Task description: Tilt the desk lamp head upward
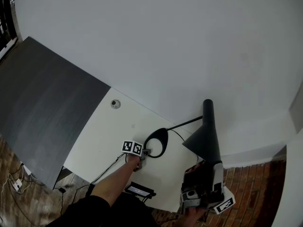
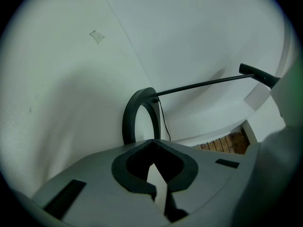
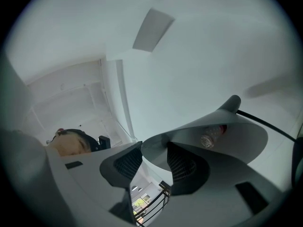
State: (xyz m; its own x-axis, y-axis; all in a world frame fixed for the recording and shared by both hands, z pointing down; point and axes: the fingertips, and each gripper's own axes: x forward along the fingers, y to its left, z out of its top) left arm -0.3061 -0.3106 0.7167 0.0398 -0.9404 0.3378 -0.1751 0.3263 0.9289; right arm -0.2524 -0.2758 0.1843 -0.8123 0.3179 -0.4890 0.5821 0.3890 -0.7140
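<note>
A black desk lamp stands on the white desk [image 1: 104, 136]. Its ring base [image 1: 157, 143] lies flat, and a thin arm [image 1: 184, 124] runs from it to the cone-shaped lamp head [image 1: 204, 137]. The head's mouth faces the right gripper view, with the bulb [image 3: 211, 135] visible inside. My right gripper [image 1: 206, 163] comes from below and is shut on the lamp head [image 3: 227, 136]; the shade's rim sits between its pads [image 3: 185, 167]. My left gripper [image 1: 143, 153] is shut with nothing in it. Its tip rests at the near edge of the ring base [image 2: 128, 119].
A dark grey panel [image 1: 42, 103] adjoins the desk on the left. A round grommet [image 1: 115, 104] sits near the desk's far edge. The lamp's cord [image 1: 106, 169] trails off the front edge. A black box [image 1: 139, 190] and brick floor [image 1: 246, 193] lie below. White wall stands behind.
</note>
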